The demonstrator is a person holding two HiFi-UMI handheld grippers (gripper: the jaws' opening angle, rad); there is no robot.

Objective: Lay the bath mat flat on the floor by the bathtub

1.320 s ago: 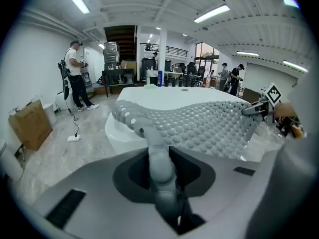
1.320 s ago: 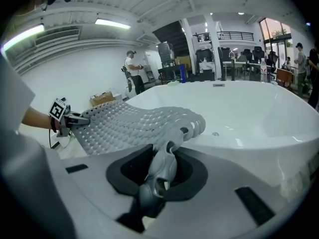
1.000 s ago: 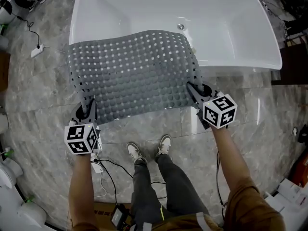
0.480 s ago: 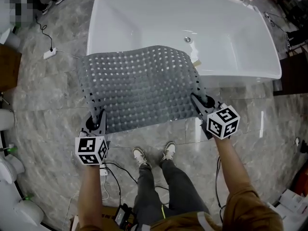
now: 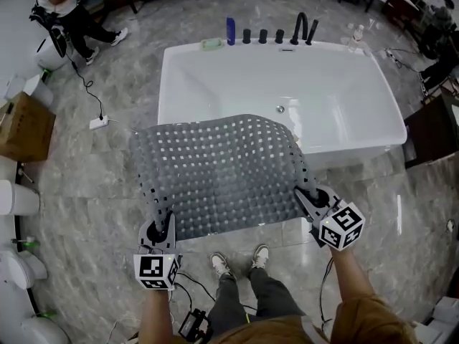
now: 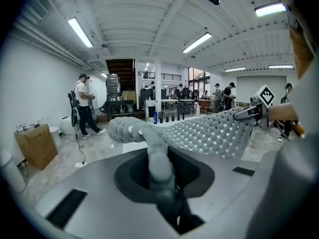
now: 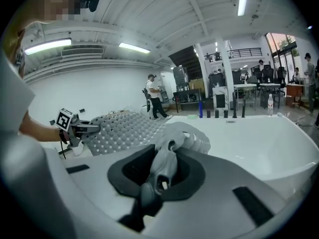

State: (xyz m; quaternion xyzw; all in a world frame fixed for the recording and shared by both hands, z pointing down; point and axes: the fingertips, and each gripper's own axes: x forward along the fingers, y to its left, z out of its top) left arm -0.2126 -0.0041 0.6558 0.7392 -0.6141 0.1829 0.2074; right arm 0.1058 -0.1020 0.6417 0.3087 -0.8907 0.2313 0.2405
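A grey bath mat with rows of square holes hangs spread in the air in front of the white bathtub. My left gripper is shut on the mat's near left corner. My right gripper is shut on its near right corner. In the left gripper view the mat runs from my left gripper across to the other gripper. In the right gripper view a bunched corner of the mat sits pinched in my right gripper. The mat's far edge curves down over the tub's near rim.
A blue bottle and dark taps stand on the tub's far rim. A cardboard box sits at left, a power strip and cable lie on the marble floor. A person stands far left. My feet are below the mat.
Both grippers have risen with the mat, lifting it off the tub's rim area. The view has pulled back, so the whole tub and its far rim now show.
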